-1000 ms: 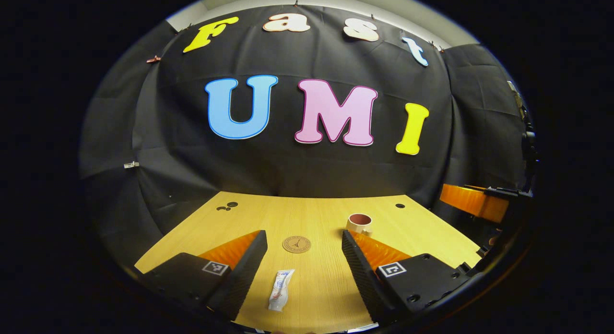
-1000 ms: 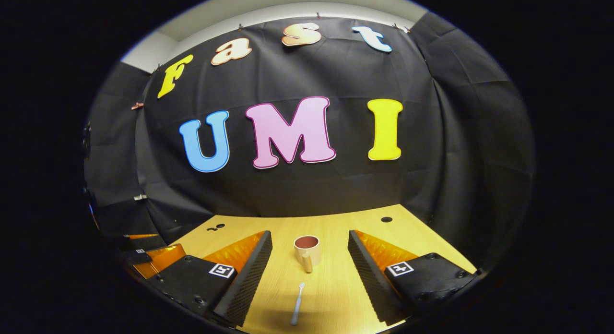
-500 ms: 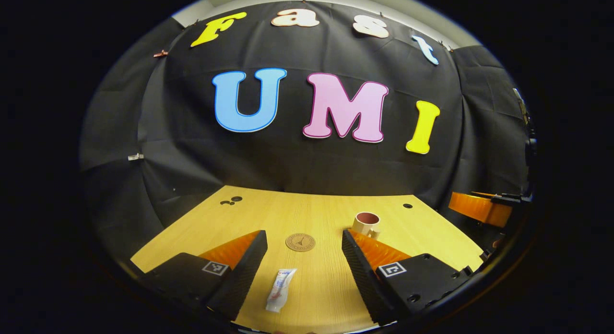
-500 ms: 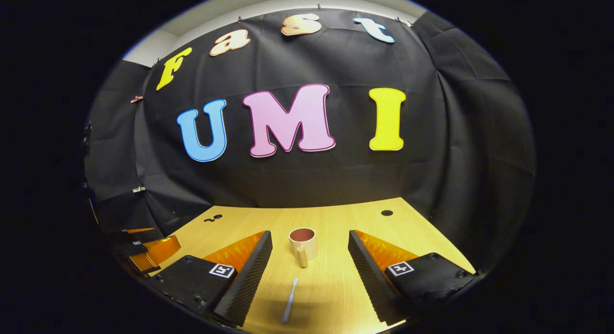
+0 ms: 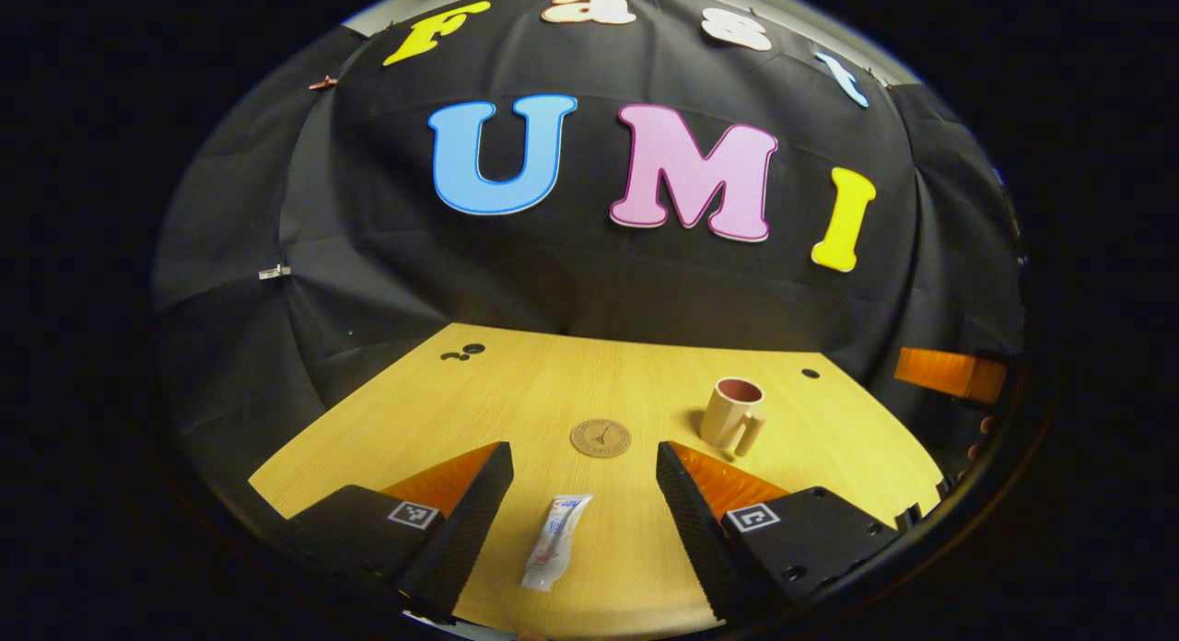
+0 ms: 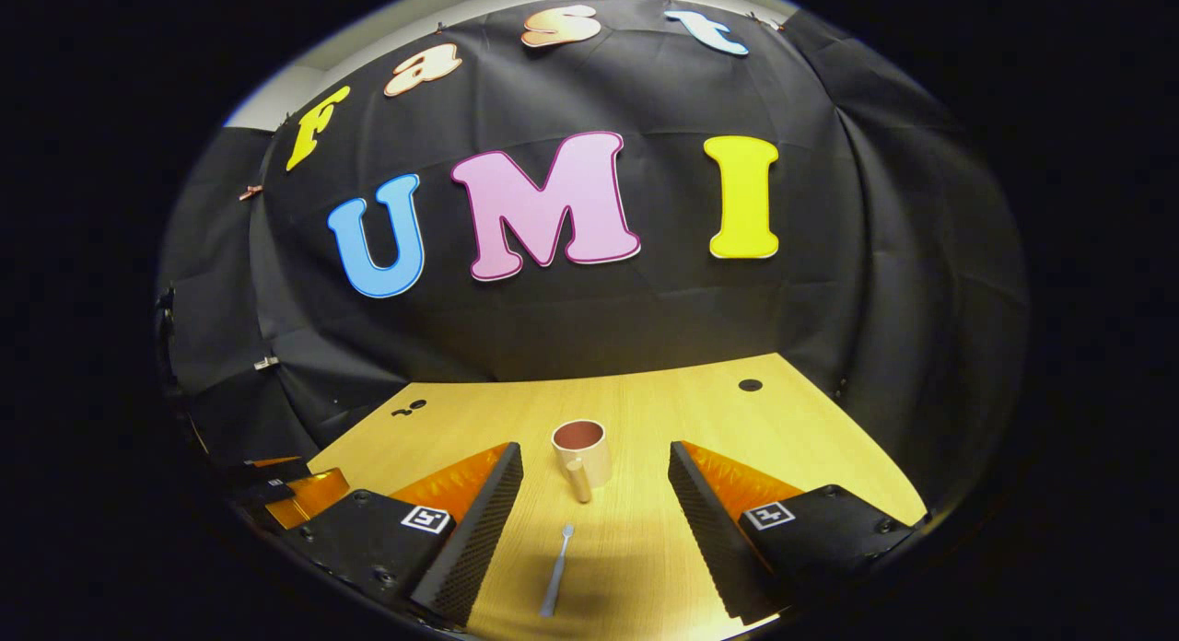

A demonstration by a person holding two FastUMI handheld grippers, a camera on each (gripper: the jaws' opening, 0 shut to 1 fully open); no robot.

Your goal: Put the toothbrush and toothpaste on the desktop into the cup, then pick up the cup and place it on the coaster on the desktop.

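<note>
A small white toothpaste tube (image 5: 555, 554) lies flat on the wooden desktop (image 5: 553, 392), between the fingers of my open left gripper (image 5: 582, 512). Beyond it rests a round brown coaster (image 5: 600, 437). A beige cup (image 5: 730, 414) with a dark red inside stands upright to the right of the coaster, handle toward me. In the right gripper view, a pale toothbrush (image 6: 556, 569) lies on the desktop (image 6: 663, 411) between the fingers of my open right gripper (image 6: 594, 517), head pointing at the cup (image 6: 580, 451) just beyond. Neither gripper holds anything.
Small dark holes (image 5: 463, 352) mark the desktop's far left, another hole (image 5: 810, 373) the far right. The right gripper (image 5: 949, 374) shows at the right edge of the left gripper view, the left gripper (image 6: 295, 489) at the lower left of the right gripper view.
Both views have tilted down and drawn closer to the table: the wall slid up, more desktop shows. The toothpaste, toothbrush, cup and coaster have stayed in place. Both grippers remain open.
</note>
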